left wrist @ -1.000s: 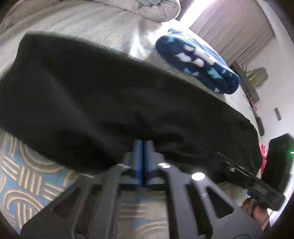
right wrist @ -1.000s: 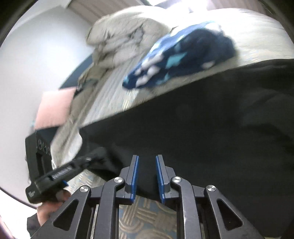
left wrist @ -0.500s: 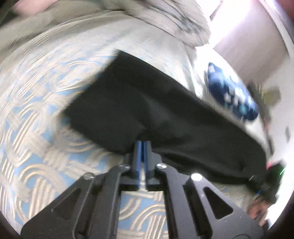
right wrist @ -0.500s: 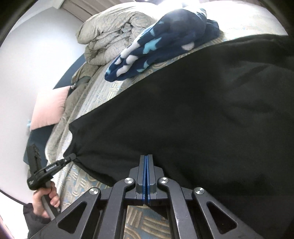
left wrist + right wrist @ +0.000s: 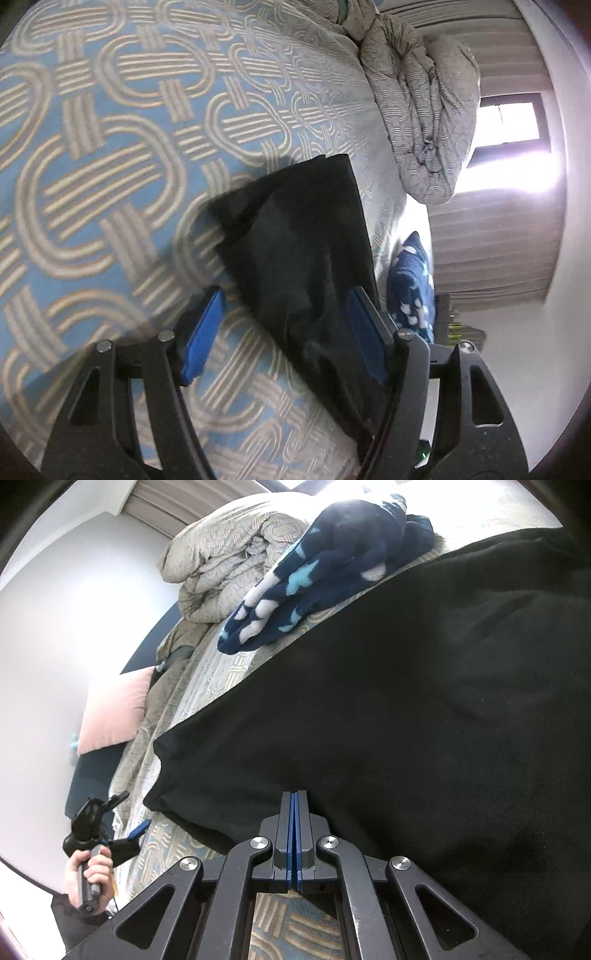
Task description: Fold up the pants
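Observation:
The black pants point(image 5: 388, 709) lie spread on the patterned bedspread point(image 5: 110, 147) and fill most of the right wrist view. My right gripper point(image 5: 292, 834) is shut on the near edge of the pants. In the left wrist view a narrow part of the pants point(image 5: 306, 236) runs between the blue pads, and my left gripper point(image 5: 284, 332) is wide open around it without pinching it. The left gripper also shows in the right wrist view point(image 5: 122, 830), held in a hand just off the pants' left corner.
A navy star-print fleece point(image 5: 325, 568) lies on the bed just beyond the pants. A bundled grey duvet point(image 5: 417, 103) sits behind it. A pink pillow point(image 5: 114, 709) is at the far left. A bright window and curtains point(image 5: 506, 122) are past the bed.
My left gripper has opened, let go of the pants edge and swung away to the left. My right gripper went from open to shut on the pants' edge and stays there.

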`<state>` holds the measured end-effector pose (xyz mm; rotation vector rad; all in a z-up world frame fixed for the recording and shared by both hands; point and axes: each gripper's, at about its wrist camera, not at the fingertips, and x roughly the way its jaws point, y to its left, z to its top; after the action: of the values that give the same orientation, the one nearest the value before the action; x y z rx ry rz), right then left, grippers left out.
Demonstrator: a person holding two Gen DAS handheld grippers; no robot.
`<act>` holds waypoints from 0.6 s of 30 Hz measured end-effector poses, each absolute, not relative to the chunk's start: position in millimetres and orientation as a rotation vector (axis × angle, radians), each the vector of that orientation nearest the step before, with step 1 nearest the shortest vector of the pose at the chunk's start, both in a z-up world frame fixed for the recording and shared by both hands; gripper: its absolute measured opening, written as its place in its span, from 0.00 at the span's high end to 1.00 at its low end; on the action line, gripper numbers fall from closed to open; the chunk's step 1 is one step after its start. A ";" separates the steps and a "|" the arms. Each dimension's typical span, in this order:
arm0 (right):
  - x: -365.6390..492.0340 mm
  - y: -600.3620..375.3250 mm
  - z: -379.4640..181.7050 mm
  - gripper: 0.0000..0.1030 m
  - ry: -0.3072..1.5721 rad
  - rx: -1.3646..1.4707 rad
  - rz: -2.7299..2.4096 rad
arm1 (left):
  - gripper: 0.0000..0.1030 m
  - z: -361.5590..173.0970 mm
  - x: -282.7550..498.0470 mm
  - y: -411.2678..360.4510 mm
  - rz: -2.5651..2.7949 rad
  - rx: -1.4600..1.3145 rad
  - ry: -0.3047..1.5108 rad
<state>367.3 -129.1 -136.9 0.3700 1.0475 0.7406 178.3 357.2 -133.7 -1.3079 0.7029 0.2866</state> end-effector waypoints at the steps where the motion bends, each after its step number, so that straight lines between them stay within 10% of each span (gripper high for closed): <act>1: 367.4 -129.1 -137.0 1.00 1.047 0.372 0.742 | 0.34 -131.7 183.5 357.2 0.299 -1.296 0.708; 6: 367.9 -130.9 -137.5 1.00 1.046 0.386 0.750 | 0.37 -129.6 202.9 360.3 0.383 -1.217 0.724; 8: 367.1 -131.2 -137.4 1.00 1.046 0.390 0.752 | 0.82 -131.0 208.1 361.0 0.420 -1.188 0.731; 9: 367.1 -131.6 -137.4 1.00 1.045 0.393 0.754 | 0.85 -133.1 209.2 360.1 0.418 -1.187 0.734; 18: 366.6 -135.1 -133.9 0.96 1.052 0.428 0.780 | 0.88 -91.8 216.4 335.1 0.339 -1.022 0.634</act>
<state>366.6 -135.1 -133.9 0.4278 1.0522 0.7803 216.4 335.1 -91.8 -1.0223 0.6341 0.3391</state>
